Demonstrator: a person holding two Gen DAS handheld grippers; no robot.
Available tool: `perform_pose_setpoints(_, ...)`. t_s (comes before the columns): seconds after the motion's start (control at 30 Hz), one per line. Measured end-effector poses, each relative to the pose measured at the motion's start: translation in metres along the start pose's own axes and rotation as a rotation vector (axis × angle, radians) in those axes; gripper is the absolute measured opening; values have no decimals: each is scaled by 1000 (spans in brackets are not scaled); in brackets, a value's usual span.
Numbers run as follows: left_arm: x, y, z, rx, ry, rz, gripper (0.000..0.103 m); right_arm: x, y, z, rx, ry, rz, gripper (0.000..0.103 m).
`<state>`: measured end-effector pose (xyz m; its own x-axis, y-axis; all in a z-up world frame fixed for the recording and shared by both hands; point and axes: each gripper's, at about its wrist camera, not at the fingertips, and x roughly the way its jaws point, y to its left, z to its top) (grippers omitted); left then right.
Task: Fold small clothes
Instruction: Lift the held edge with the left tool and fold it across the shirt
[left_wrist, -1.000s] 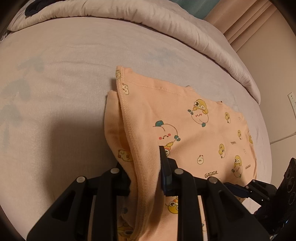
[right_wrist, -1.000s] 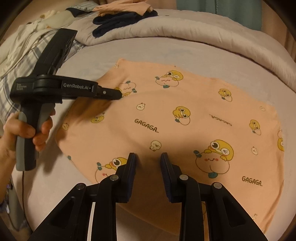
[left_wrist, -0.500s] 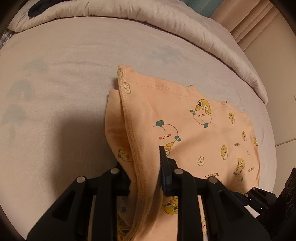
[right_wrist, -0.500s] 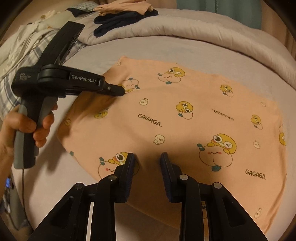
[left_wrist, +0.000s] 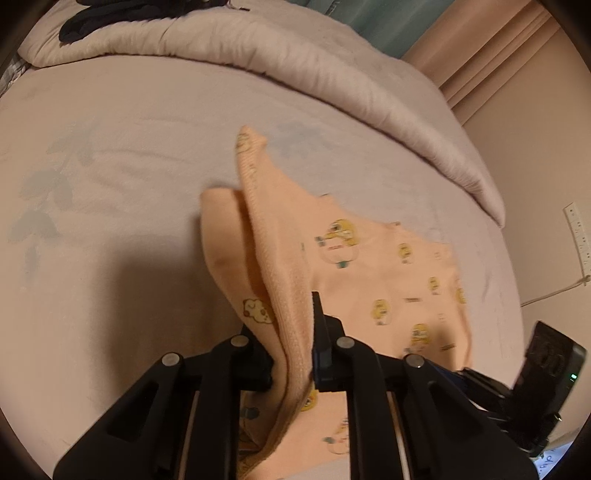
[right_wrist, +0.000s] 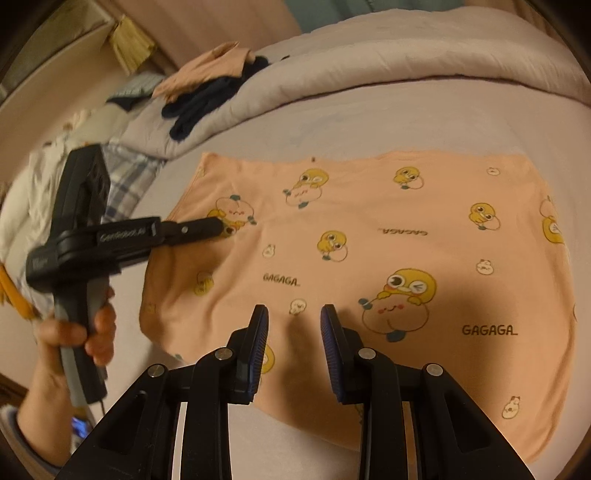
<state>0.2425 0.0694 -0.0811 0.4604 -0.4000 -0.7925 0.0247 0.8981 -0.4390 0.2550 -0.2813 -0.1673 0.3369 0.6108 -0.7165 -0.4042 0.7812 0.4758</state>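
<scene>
1. Peach garment (right_wrist: 369, 236): soft knit cotton printed with yellow cartoon chicks, small white animals and the word "GAGAGA". It lies mostly flat on the bed sheet (left_wrist: 110, 177), directly ahead of and under your right gripper (right_wrist: 293, 314); its near hem runs beneath those fingers.

2. Left gripper (left_wrist: 295, 325): black plastic frame with round silver pivot pins. Its jaws have just been closing and now pinch a bunched side edge of the garment. The ribbed, stitched hem rises as a narrow ridge straight ahead of the fingertips, with a second fold just to its left.

3. Right gripper: same black frame, with ridged blue pads (right_wrist: 260, 332). The jaws stand narrowly apart with nothing between them, poised above the cloth near the large chick print.

4. Your left hand (right_wrist: 88, 332): wrapped round the grey handle of the left tool, off to the left of the right gripper.

5. Bed sheet: pale, smooth, with faint grey leaf motifs, to the left of your left gripper.

6. Duvet (left_wrist: 295, 66): thick, puffy, pale grey, rolled along the far side beyond both tools.

7. Dark clothes (right_wrist: 199, 107): crumpled navy fabric with a peach piece on top, resting on the duvet, far left of your right gripper.
</scene>
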Motion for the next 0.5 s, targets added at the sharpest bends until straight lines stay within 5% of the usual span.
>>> perform_pose_setpoints(0.5,2,-60,4,73,9,-65,13,-39,-48,9,256,-112,142,31)
